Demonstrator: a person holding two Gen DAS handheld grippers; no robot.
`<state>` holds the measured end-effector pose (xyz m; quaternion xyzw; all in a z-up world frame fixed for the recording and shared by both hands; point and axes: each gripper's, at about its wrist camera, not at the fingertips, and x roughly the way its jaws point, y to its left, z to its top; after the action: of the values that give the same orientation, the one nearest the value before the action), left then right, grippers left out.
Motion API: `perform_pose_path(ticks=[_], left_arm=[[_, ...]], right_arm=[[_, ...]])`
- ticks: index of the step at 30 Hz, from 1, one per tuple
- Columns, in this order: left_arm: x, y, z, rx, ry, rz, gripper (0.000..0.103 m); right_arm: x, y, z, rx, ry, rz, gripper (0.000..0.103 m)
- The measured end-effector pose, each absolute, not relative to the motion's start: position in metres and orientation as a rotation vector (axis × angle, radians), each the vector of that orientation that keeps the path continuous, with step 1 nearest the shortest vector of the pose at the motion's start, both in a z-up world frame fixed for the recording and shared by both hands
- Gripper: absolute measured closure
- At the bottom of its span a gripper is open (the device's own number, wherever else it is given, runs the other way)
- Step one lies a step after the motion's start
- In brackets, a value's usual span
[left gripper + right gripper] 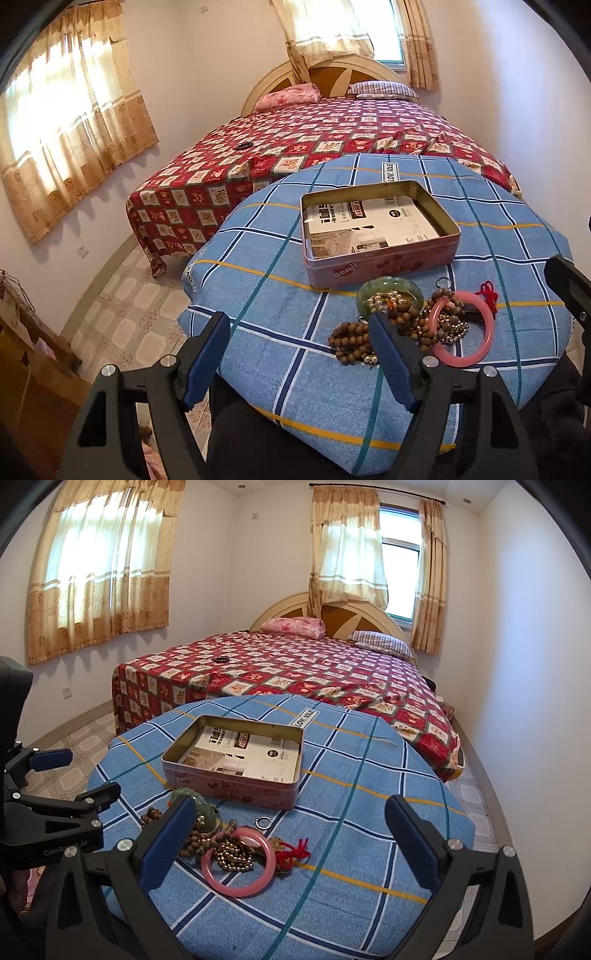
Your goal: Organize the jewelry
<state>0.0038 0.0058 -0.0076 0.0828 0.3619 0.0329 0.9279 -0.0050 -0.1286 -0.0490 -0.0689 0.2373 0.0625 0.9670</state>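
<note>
A pile of jewelry lies on the blue checked table: a pink bangle (pixel 466 328) (pixel 239 864), a green jade bangle (pixel 389 297) (pixel 188 796), brown bead strings (pixel 351 341) (pixel 153 815), a small metal bead string (pixel 233 854), a red knotted cord (pixel 487 290) (pixel 293 853) and a metal ring (pixel 263 822). An open pink tin (pixel 380 258) (pixel 236 794) with printed paper inside stands just behind the pile. My left gripper (pixel 301 325) is open and empty above the table's near left. My right gripper (pixel 290 812) is open and empty above the pile.
The round table (pixel 266 354) (pixel 369 849) wears a blue plaid cloth. Behind it stands a bed (pixel 332 136) (pixel 295 664) with a red patterned cover, a dark bracelet (pixel 243 145) on it. A tiled floor (pixel 129 314) lies to the left. The left gripper also shows in the right wrist view (pixel 74 775).
</note>
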Motion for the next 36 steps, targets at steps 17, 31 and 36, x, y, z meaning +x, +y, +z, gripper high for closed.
perform_pose_path(ticks=[17, 31, 36], left_arm=[[0.0043, 0.0040, -0.0117, 0.181, 0.752, 0.075, 0.026], [0.0056, 0.0027, -0.0120, 0.181, 0.755, 0.075, 0.026], [0.0059, 0.0029, -0.0127, 0.183, 0.758, 0.075, 0.026]], right_arm=[[-0.0044, -0.1279, -0.0486, -0.140, 0.484, 0.126, 0.000], [-0.0036, -0.1281, -0.0489, -0.141, 0.487, 0.126, 0.000], [-0.0033, -0.1282, -0.0494, -0.140, 0.487, 0.125, 0.000]])
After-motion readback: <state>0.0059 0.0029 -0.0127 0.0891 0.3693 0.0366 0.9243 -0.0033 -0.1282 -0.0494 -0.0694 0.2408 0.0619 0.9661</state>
